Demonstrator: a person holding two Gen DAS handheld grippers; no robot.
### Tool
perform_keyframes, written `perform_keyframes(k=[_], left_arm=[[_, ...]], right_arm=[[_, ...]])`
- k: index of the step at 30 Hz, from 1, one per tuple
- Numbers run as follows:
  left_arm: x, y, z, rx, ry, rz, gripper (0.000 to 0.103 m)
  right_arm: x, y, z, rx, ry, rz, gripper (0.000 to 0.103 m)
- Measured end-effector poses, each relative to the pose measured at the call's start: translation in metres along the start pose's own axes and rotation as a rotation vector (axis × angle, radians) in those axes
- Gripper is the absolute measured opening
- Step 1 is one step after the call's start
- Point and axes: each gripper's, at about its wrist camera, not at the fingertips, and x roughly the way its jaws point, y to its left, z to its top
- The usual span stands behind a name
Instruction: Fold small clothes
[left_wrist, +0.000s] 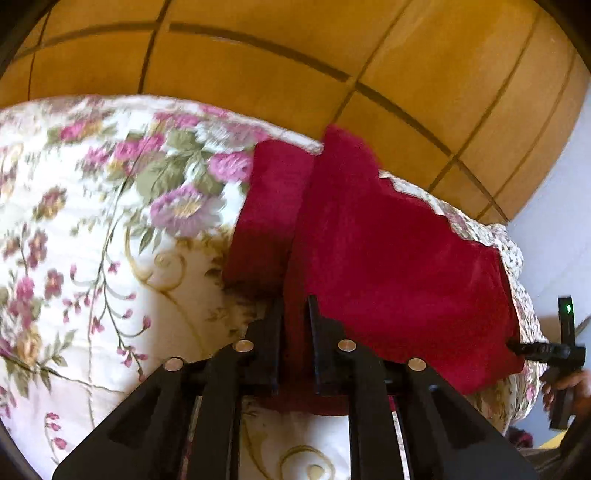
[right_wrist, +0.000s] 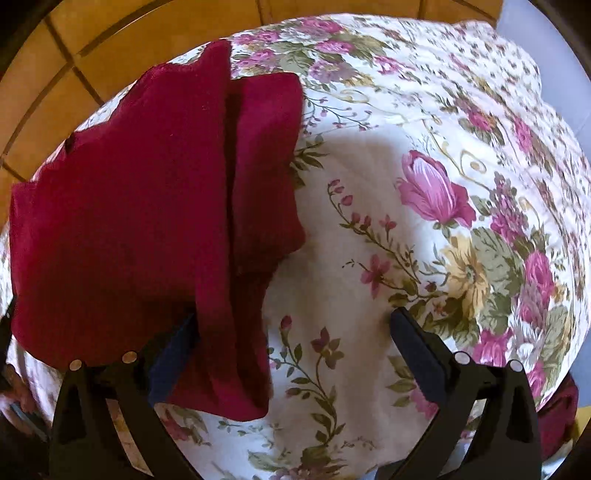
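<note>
We have the left gripper (left_wrist: 295, 314) clamped on the red cloth's (left_wrist: 388, 266) near edge on the floral bedspread (left_wrist: 92, 221), its long axis running away from us, while the right gripper (right_wrist: 295, 332) hangs released just right of it.

1. A floral bedspread (left_wrist: 92, 236) covers the soft surface; it is cream with pink and purple flowers, green leaves and gold scrolls.
2. The right wrist view shows the same bedspread (right_wrist: 424, 206), with a large pink tulip, a yellow flower and trailing sprigs of buds.
3. Toward its far edge the print turns to a finer pattern of small sprigs.
4. A floor of orange-brown tiles (left_wrist: 258, 48) with dark grout lines lies beyond the bedspread.
5. A pale blue-grey wall (left_wrist: 554, 206) stands at the right of the left wrist view.
</note>
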Motion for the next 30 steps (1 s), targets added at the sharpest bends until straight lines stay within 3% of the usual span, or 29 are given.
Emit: perform_keyframes(k=[2,3,5,8,11,16,20,25,27,30], left_arm=[[-0.01,-0.002,0.005,-0.009,-0.022,0.023,0.034],[-0.017,-0.003,0.009,-0.023,-0.046,0.02,0.049],[-0.031,-0.006,0.018,-0.038,-0.114,0.008,0.057],[-0.035,-0.024,0.037,0.01,-0.14,0.017,0.057],[-0.027,-0.051,0.057,0.081,-0.136,-0.024,0.057],[0.015,-0.112,0.074,0.316,0.013,-0.021,0.057],[0.052,-0.141,0.071,0.478,0.055,0.04,0.057],[0.093,-0.147,0.076,0.515,0.107,0.105,0.057],[0.11,-0.142,0.08,0.532,0.114,0.161,0.057],[0.143,-0.123,0.088,0.559,0.112,0.325,0.057]], right_arm=[[-0.011,-0.005,0.003,0.035,-0.019,0.006,0.101],[-0.02,-0.008,0.004,0.058,-0.048,0.014,0.101],[-0.037,-0.012,0.007,0.07,-0.118,0.026,0.101],[-0.052,-0.011,0.015,0.057,-0.217,0.02,0.101],[-0.057,-0.003,0.022,0.029,-0.269,0.017,0.101],[-0.046,0.027,0.043,-0.044,-0.284,0.009,0.101],[-0.033,0.049,0.058,-0.077,-0.277,0.013,0.101],[-0.013,0.073,0.074,-0.129,-0.285,-0.003,0.101],[-0.001,0.084,0.081,-0.173,-0.279,-0.023,0.101],[0.02,0.094,0.089,-0.215,-0.276,-0.07,0.101]])
